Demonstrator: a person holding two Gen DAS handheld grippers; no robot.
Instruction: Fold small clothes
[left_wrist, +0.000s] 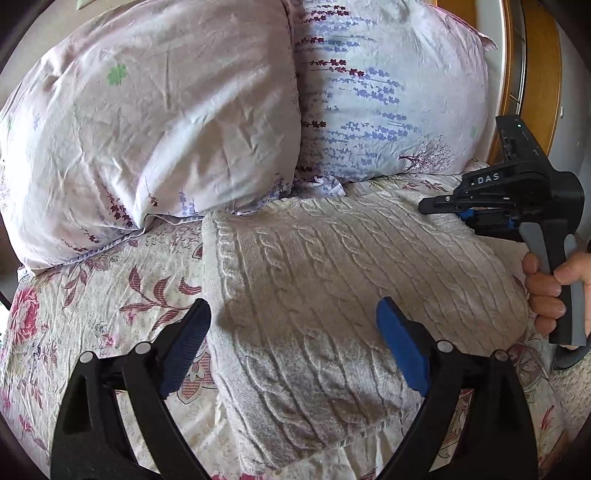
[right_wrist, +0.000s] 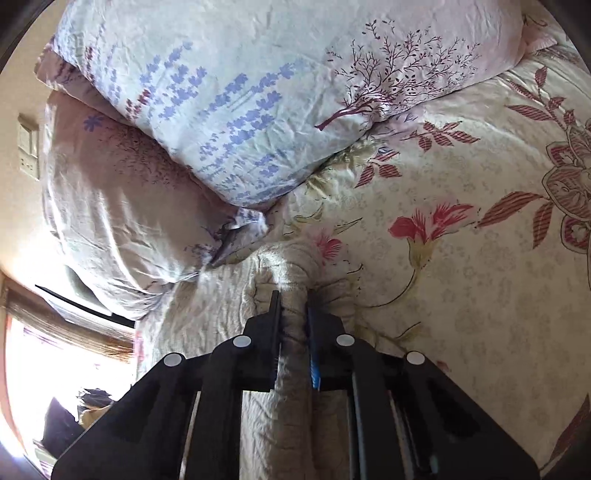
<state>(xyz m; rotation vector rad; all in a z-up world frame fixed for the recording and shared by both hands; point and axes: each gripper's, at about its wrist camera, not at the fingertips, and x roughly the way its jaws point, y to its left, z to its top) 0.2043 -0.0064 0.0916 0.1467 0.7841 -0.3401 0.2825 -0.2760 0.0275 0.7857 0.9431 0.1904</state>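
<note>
One cream knit sweater (left_wrist: 332, 295) lies folded on the flowery bed (left_wrist: 110, 295), just below two pillows (left_wrist: 147, 129). The fold looks nearly done. The left claw (left_wrist: 293, 347) hangs wide open above the sweater and grips nothing. The right claw (right_wrist: 293, 314) is clenched on a bunched edge of the sweater, at the far right corner. I think the next move is to lay that edge down flat, then let go.

A bedroom in a home: bed (left_wrist: 110, 295) under a flowered sheet, two printed pillows (left_wrist: 155, 122) at its head, wooden headboard (left_wrist: 535, 74), wall switch (right_wrist: 28, 146).
</note>
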